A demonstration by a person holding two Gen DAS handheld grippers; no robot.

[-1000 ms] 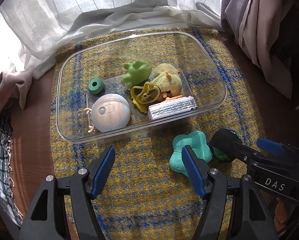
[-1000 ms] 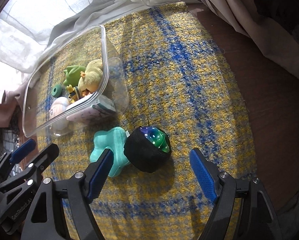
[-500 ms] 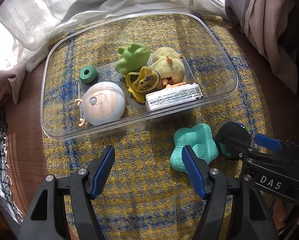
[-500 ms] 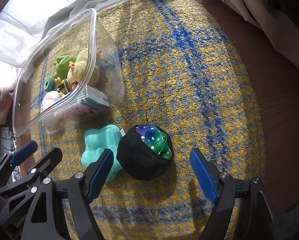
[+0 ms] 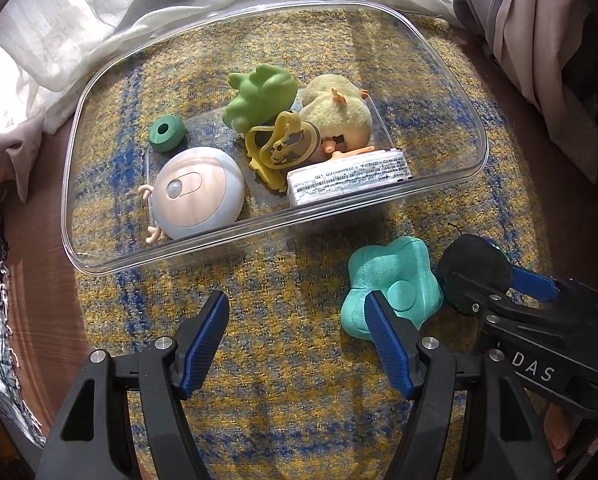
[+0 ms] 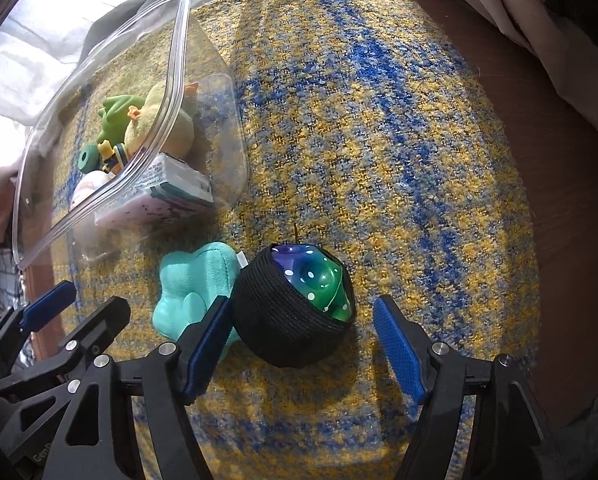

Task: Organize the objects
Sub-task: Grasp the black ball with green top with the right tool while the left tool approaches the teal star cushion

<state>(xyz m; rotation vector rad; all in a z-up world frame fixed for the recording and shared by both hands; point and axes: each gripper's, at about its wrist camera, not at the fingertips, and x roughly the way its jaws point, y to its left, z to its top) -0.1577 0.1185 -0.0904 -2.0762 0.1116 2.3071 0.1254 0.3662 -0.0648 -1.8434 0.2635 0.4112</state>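
Far left, a strip of bare brown surface (image 5: 39, 288) runs alongside the yellow-and-blue woven mat (image 5: 283, 400), and the clear plastic bin (image 5: 259, 226) sits on that mat with its left rim close to the mat's edge. Inside, left to right: a green ring (image 5: 166, 133), a round pale-blue-and-peach gadget (image 5: 197, 192) against the near wall, a green frog figure (image 5: 261, 94), a yellow strap tangle (image 5: 277, 148), a yellow plush chick (image 5: 337, 114), and a white printed packet (image 5: 349, 178) pressed to the near wall. The bin's left third is open floor.

The left claw (image 5: 295, 344) is spread wide with nothing in it, hanging over open mat in front of the bin; plenty of room between its blue pads. Its right finger overlaps the teal flower-shaped cushion (image 5: 393, 284), which lies on the mat just outside the bin's near wall.

Touching that cushion's right side is the black knit ball with the green-purple spotted top (image 6: 295, 304). The right claw (image 6: 301, 346) stands wide open around it, holding nothing: left pad right at the ball's side, right pad with a clear gap. Beyond the ball, open mat stretches right to bare brown surface and draped curtain (image 6: 559, 40).
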